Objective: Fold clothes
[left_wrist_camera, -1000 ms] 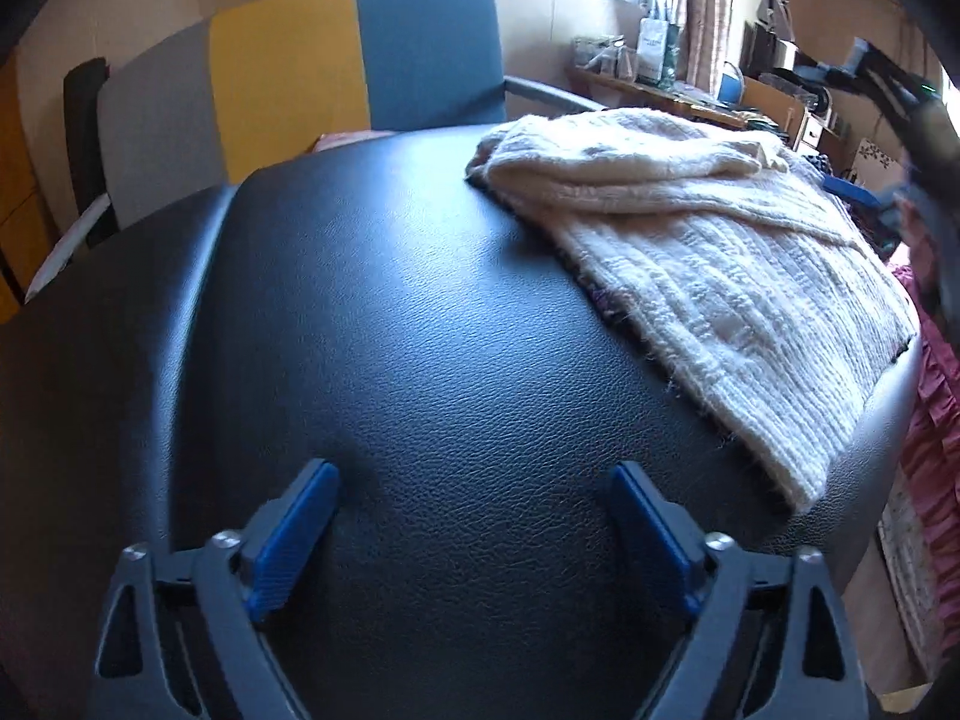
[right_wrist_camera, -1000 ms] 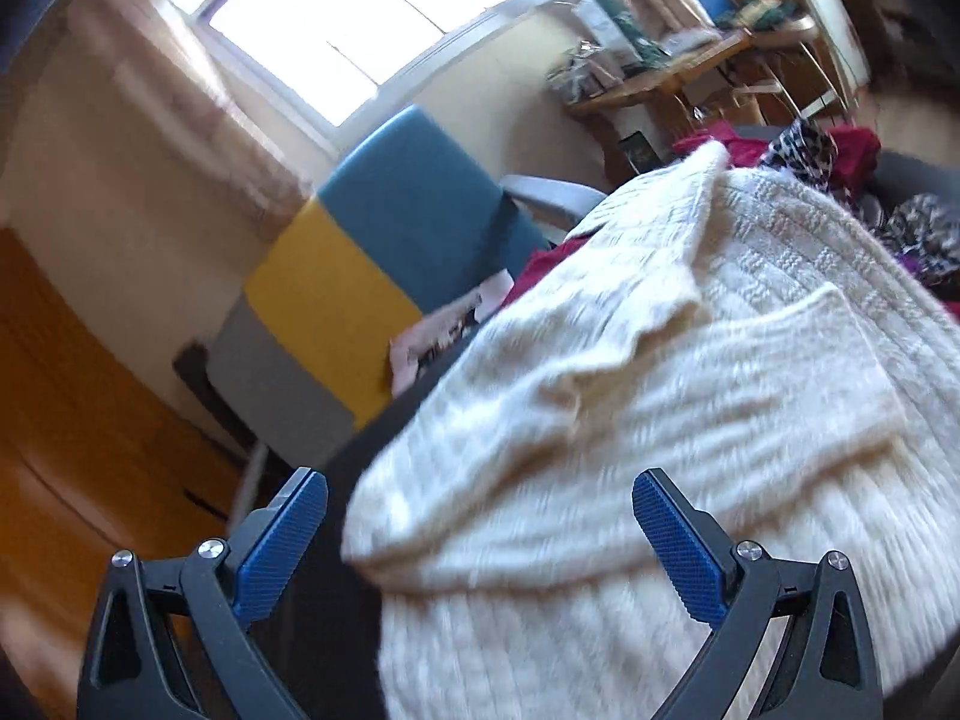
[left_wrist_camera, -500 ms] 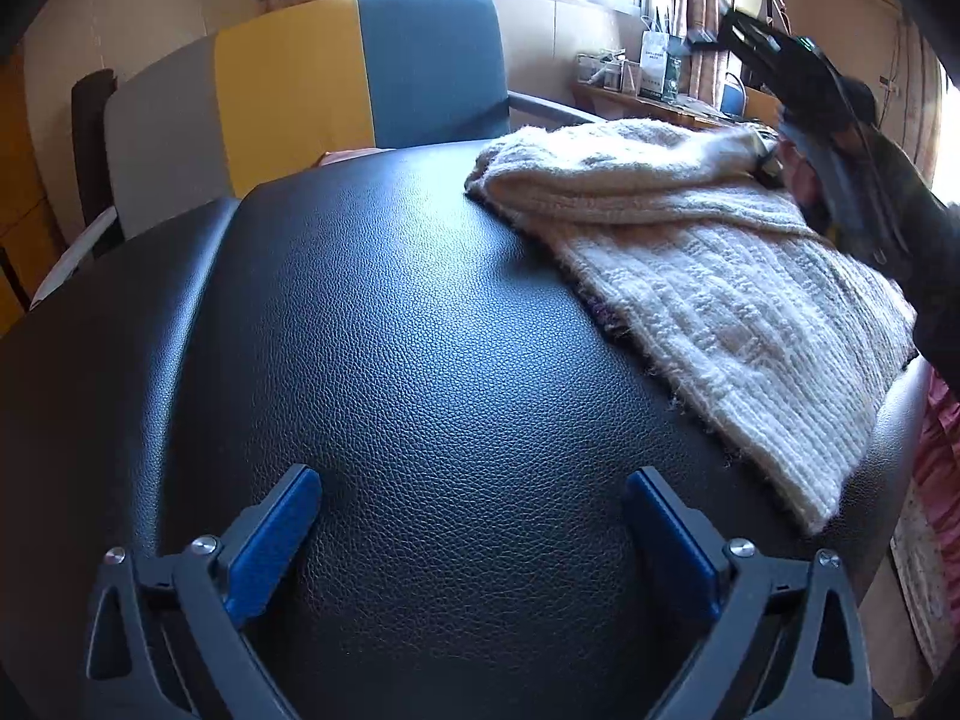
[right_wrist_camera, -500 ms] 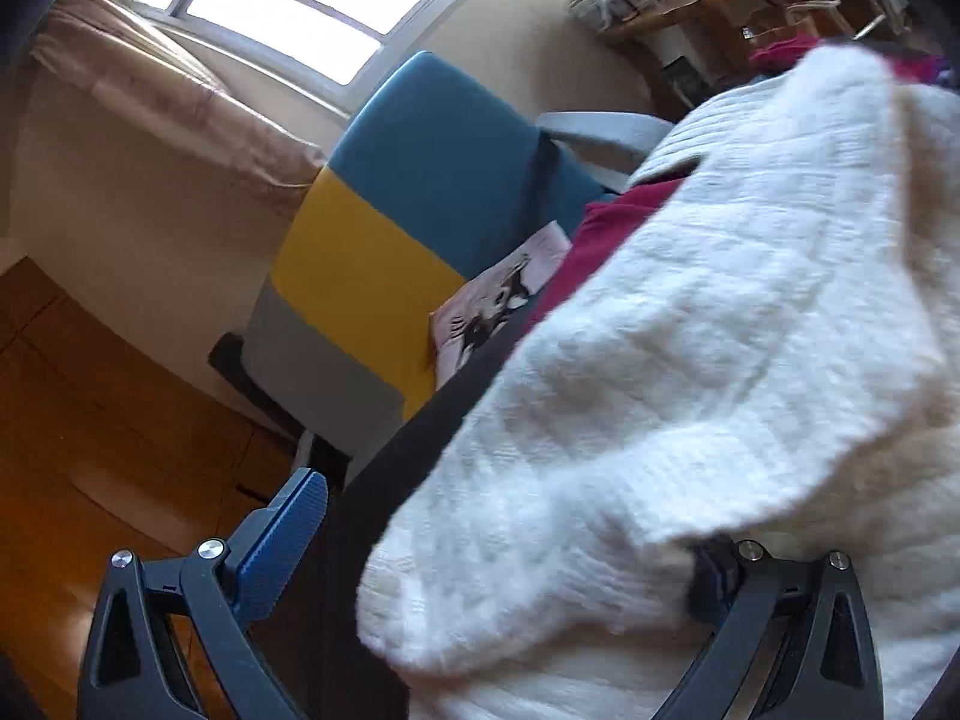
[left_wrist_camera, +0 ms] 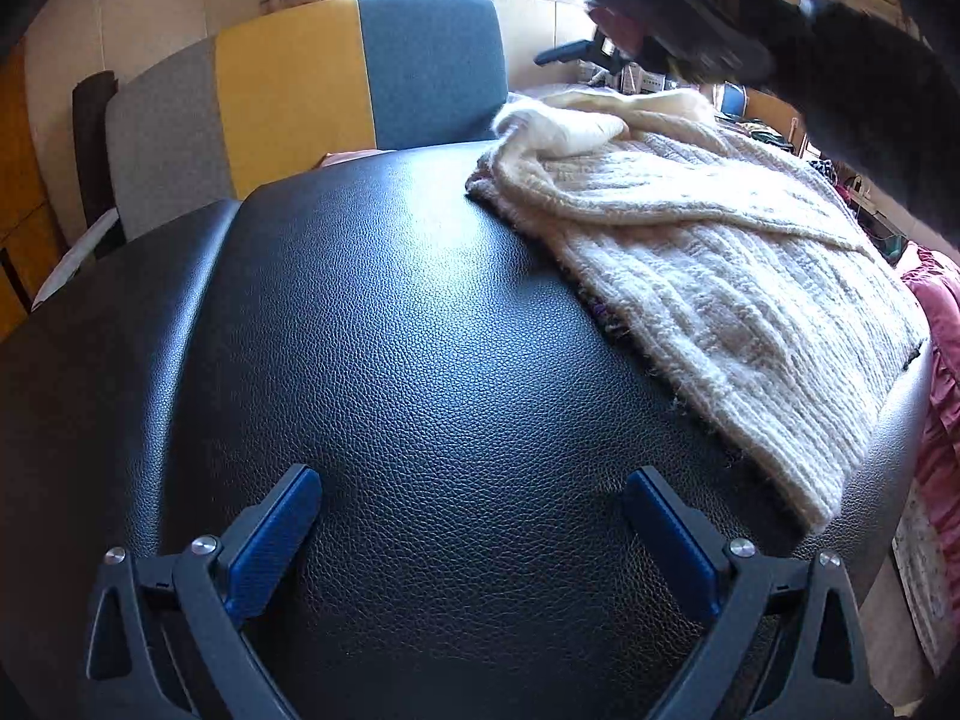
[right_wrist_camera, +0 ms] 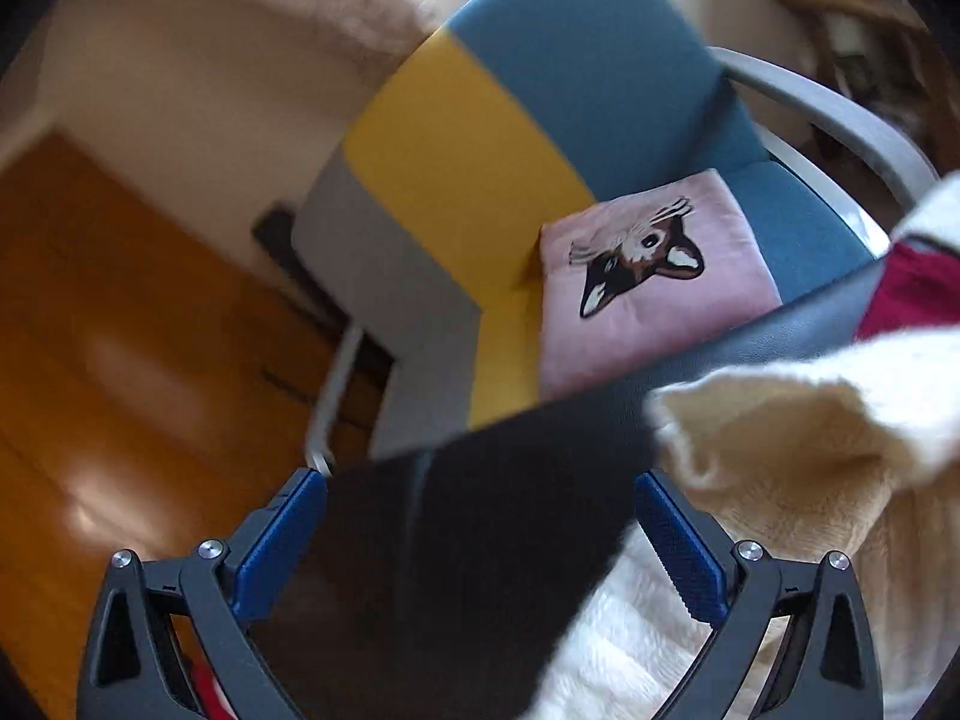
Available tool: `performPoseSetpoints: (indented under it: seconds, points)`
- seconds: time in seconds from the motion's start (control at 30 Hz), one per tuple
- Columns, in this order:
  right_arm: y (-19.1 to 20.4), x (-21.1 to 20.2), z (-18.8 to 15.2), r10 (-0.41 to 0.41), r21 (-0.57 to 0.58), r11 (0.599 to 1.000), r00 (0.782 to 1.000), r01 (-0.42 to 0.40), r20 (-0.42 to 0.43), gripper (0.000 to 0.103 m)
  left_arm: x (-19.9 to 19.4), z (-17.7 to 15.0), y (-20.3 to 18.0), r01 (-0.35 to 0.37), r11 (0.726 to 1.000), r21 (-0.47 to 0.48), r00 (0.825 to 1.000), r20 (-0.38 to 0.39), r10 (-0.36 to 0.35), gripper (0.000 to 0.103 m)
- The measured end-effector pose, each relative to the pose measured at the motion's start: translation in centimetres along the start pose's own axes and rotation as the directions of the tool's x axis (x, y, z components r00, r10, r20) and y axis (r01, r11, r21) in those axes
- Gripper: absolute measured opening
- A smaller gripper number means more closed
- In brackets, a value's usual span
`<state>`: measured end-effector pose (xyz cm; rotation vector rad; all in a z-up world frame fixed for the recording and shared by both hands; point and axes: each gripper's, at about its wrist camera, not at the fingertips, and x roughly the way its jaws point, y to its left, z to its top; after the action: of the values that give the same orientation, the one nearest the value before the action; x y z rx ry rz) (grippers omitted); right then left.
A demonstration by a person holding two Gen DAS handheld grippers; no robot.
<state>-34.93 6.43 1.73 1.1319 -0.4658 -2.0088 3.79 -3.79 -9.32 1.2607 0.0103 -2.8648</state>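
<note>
A cream knitted sweater (left_wrist_camera: 708, 252) lies partly folded on the right half of a black leather surface (left_wrist_camera: 390, 360). My left gripper (left_wrist_camera: 474, 540) is open and empty, low over the bare leather, well left of the sweater. My right gripper (right_wrist_camera: 480, 534) is open above the sweater's far left corner (right_wrist_camera: 810, 450), with the black leather edge (right_wrist_camera: 480, 510) between its fingers; it holds nothing. In the left wrist view the right gripper (left_wrist_camera: 528, 0) and the dark sleeve show above the sweater's far end.
A grey, yellow and blue chair (left_wrist_camera: 312, 84) stands behind the leather surface, with a pink cat cushion (right_wrist_camera: 654, 276) on its seat. Dark red cloth (right_wrist_camera: 912, 282) lies under the sweater. Pink fabric (left_wrist_camera: 942, 420) hangs at the right. Wooden floor (right_wrist_camera: 120, 360) lies to the left.
My right gripper has swung left past the sweater's corner, so the chair and cushion now fill its view. The sleeve end now lies folded on top. My left gripper has barely moved.
</note>
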Motion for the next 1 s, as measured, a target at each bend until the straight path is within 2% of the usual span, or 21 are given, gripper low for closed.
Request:
performPoseSetpoints:
  seconds: [0.1,0.17,0.33,0.47,0.53,0.6,0.67,0.77,0.8,0.87,0.9,1.0]
  points:
    - [-1.1,-1.7,-2.9,-0.036,-0.064,0.997,0.999,0.035,-0.013,0.103,-0.2,-0.3,0.1,0.004,1.000,0.002,1.000,0.005,-0.004,0.103]
    - [-2.7,-3.9,-5.3,-0.061,-0.072,0.996,0.998,0.061,0.007,0.103,-0.3,-0.3,0.2,0.004,1.000,0.003,1.000,0.006,-0.004,0.103]
    - [-8.3,-11.2,-12.1,-0.108,0.024,0.994,0.993,0.107,0.048,0.103,-0.6,-0.3,0.3,0.001,1.000,0.001,1.000,0.002,-0.001,0.103]
    - [-11.6,-18.1,-17.7,-0.105,0.111,0.990,0.987,0.091,0.124,0.103,-0.4,0.7,0.1,-0.004,1.000,0.005,0.998,-0.059,0.005,0.102]
    - [-12.0,-20.3,-20.4,-0.096,0.114,0.990,0.986,0.081,0.138,0.103,-0.3,1.9,-0.4,0.050,0.999,-0.014,0.995,-0.089,-0.051,0.092]
    - [-12.0,-21.4,-22.8,-0.105,0.093,0.991,0.988,0.095,0.116,0.103,-0.3,3.5,-1.1,0.138,0.989,-0.048,0.984,-0.107,-0.142,0.090]
    - [-12.1,-21.1,-24.7,-0.143,0.066,0.988,0.986,0.137,0.091,0.103,-0.4,5.2,-2.1,0.234,0.969,-0.085,0.964,-0.107,-0.242,0.090]
    - [-12.1,-20.2,-27.1,-0.202,0.020,0.979,0.976,0.201,0.077,0.103,-0.1,8.4,-4.5,0.366,0.921,-0.133,0.918,-0.109,-0.381,0.090]
    - [-12.1,-20.1,-27.6,-0.211,0.004,0.977,0.973,0.212,0.091,0.103,0.3,9.3,-5.2,0.405,0.899,-0.165,0.897,-0.118,-0.426,0.090]
    - [-12.0,-20.2,-28.2,-0.218,-0.011,0.975,0.968,0.221,0.128,0.103,1.5,11.3,-6.8,0.482,0.841,-0.244,0.842,-0.138,-0.522,0.090]
    - [-12.1,-20.3,-28.4,-0.216,-0.005,0.976,0.965,0.219,0.146,0.103,2.3,12.1,-7.4,0.501,0.815,-0.292,0.819,-0.144,-0.556,0.090]
    - [-11.9,-20.4,-29.1,-0.223,-0.019,0.973,0.956,0.231,0.191,0.103,5.4,13.5,-8.5,0.493,0.752,-0.437,0.773,-0.178,-0.609,0.090]
